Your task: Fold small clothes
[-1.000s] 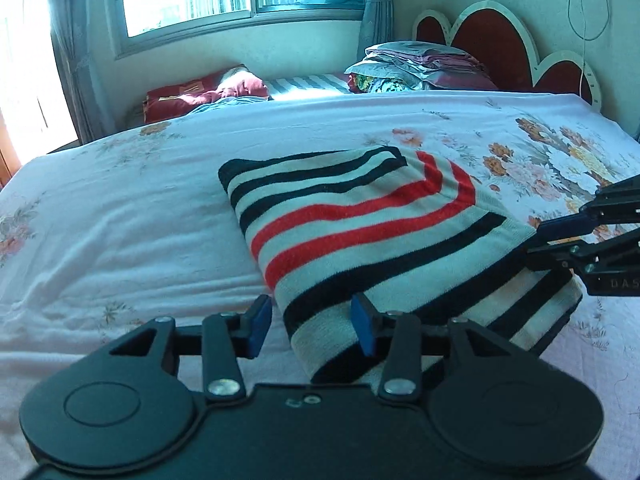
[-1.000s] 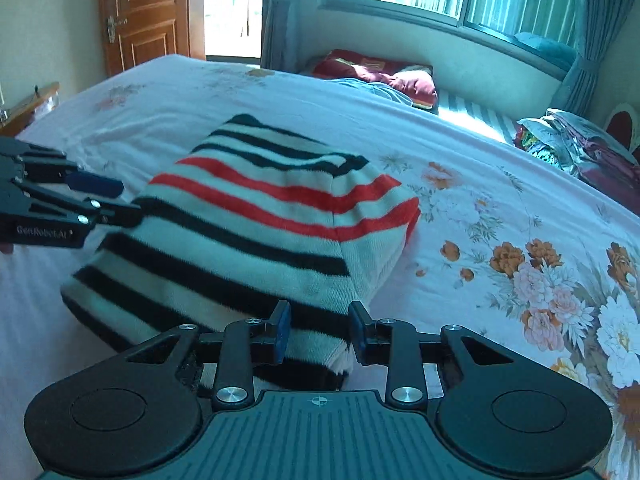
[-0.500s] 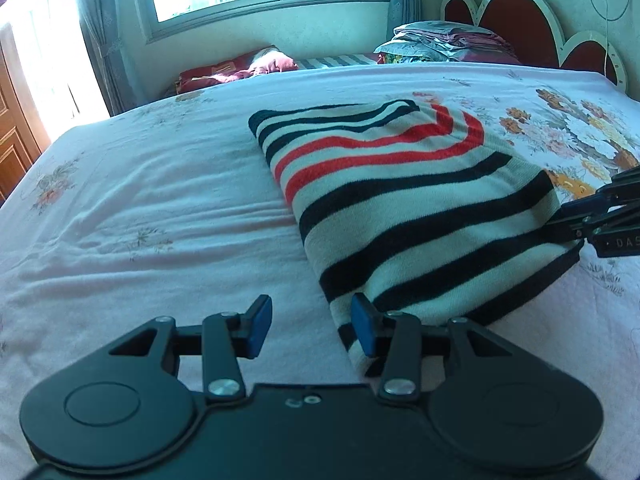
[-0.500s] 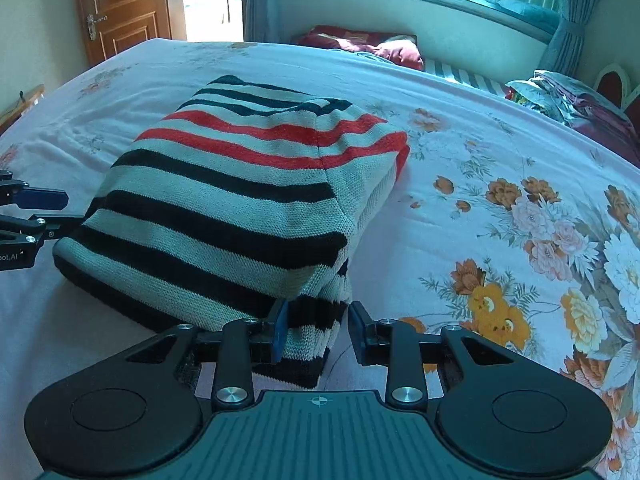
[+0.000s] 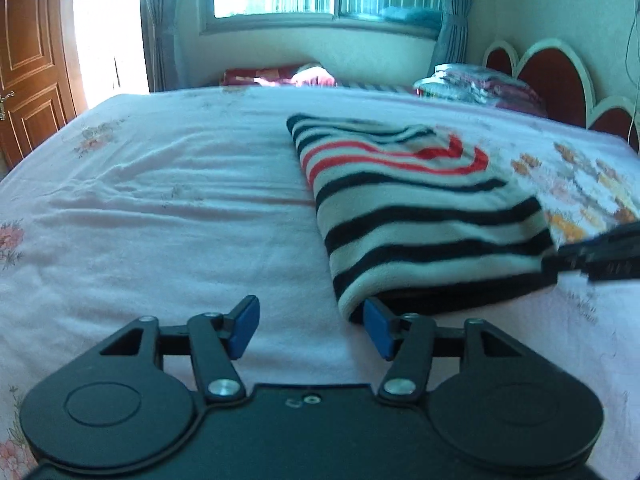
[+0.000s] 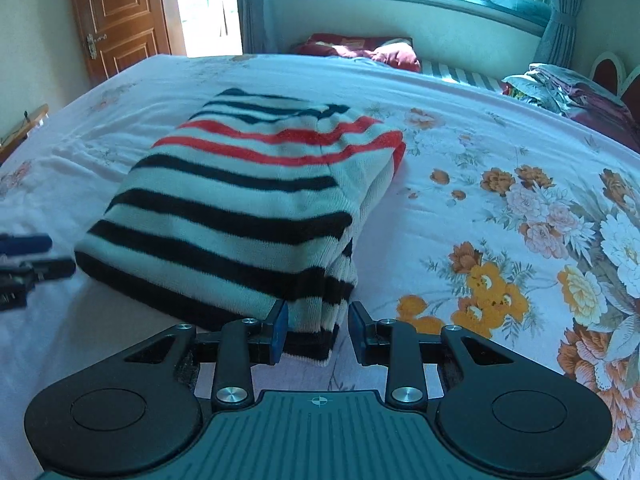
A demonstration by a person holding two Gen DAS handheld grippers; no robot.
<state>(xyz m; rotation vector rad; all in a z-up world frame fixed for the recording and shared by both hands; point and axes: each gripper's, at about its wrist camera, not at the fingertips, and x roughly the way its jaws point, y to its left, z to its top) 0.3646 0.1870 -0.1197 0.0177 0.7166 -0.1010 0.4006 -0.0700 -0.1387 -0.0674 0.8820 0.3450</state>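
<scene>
A folded sweater with black, white and red stripes (image 5: 420, 208) lies on the bed; it also shows in the right wrist view (image 6: 248, 208). My left gripper (image 5: 310, 326) is open and empty, just left of the sweater's near corner. My right gripper (image 6: 318, 330) is open, its jaws standing on either side of the sweater's near right corner without pinching it. The left gripper's fingers (image 6: 28, 256) show at the left edge of the right wrist view. The right gripper's fingers (image 5: 592, 252) show at the right edge of the left wrist view.
The bed sheet (image 5: 160, 220) is pale pink with a flower print (image 6: 540, 220) on the right side. A stack of folded bedding (image 6: 560, 88) sits by the headboard (image 5: 552, 68). A red cushion (image 6: 360, 50) lies under the window. A wooden door (image 6: 116, 24) stands at the left.
Both grippers have opened wider and drawn back from the sweater's near edge. The sweater has come down from its lifted, held position and now lies flat on the bed.
</scene>
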